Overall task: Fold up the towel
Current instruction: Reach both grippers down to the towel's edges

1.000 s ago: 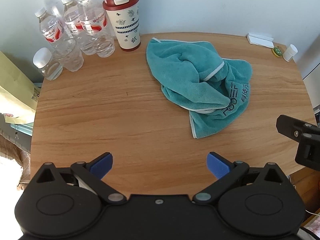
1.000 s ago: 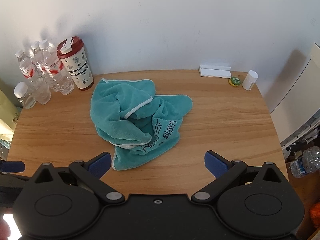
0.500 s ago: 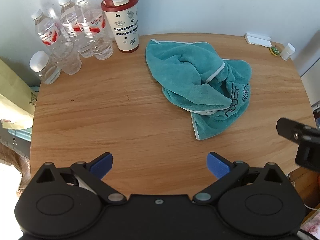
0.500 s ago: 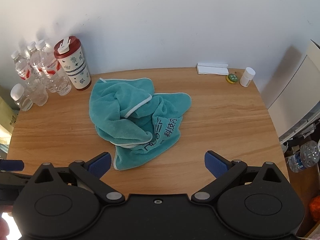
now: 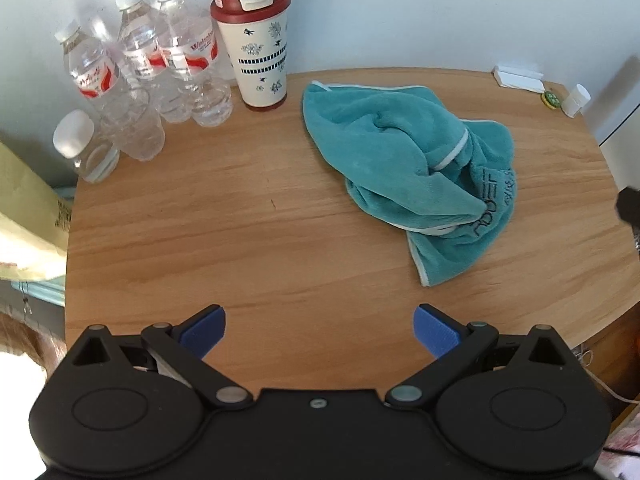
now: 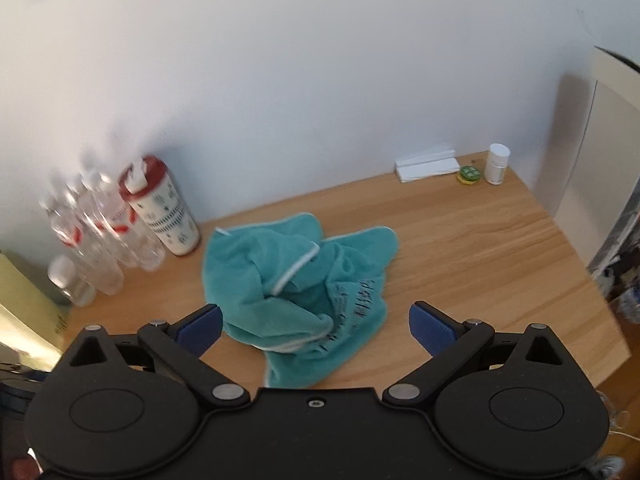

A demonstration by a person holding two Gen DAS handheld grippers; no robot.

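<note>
A teal towel [image 5: 404, 164] with white trim and dark lettering lies crumpled in a heap on the wooden table [image 5: 224, 232], right of centre in the left wrist view. My left gripper [image 5: 319, 330] hangs open over the table's near edge, well short of the towel, with nothing between its blue pads. In the right wrist view the same towel [image 6: 296, 280] lies straight ahead, its near corner between and just beyond the pads. My right gripper [image 6: 314, 326] is open and holds nothing. A black part of the right gripper [image 5: 630, 206] shows at the left view's right edge.
Several clear water bottles [image 5: 160, 72] and a white tumbler with a red lid [image 5: 256, 48] stand at the back left. A white box [image 6: 426, 166], a small green item [image 6: 469, 174] and a white pill bottle [image 6: 497, 163] sit at the back right. A wall backs the table.
Both grippers have tipped and moved forward toward the table. The right one now has the towel closer and lower in its view, blurred by motion. The towel has not moved; both stay open.
</note>
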